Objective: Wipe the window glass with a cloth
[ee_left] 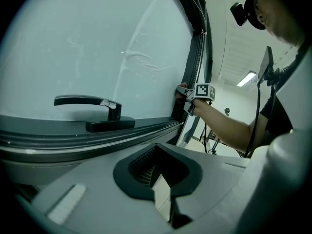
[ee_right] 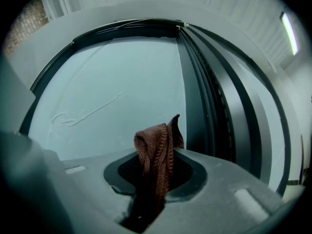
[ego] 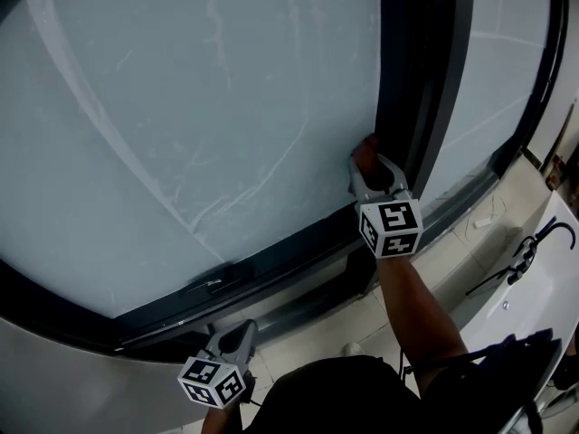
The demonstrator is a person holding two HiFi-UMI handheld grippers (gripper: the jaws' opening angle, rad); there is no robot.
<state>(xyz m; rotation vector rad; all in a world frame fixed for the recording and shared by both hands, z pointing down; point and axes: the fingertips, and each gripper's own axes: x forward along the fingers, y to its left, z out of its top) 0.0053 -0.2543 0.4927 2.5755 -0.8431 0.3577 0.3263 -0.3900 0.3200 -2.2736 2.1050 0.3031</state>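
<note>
Pressing a brown knitted cloth (ee_right: 157,150) against pale window glass (ego: 199,107) beside the dark vertical frame (ego: 407,70), the right gripper (ego: 369,165) clamps the cloth; the left gripper (ego: 239,333), jaws together and empty, hangs near the black window handle (ee_left: 92,112).

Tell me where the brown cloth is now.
The cloth is clamped in the right gripper, at the lower right corner of the glass, beside the dark vertical frame.

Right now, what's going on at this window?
A person's right gripper is clamped on a brown knitted cloth and holds it at the lower right corner of the frosted window glass, beside the dark upright frame. The left gripper hangs below the window's lower frame, jaws together, holding nothing.
</note>
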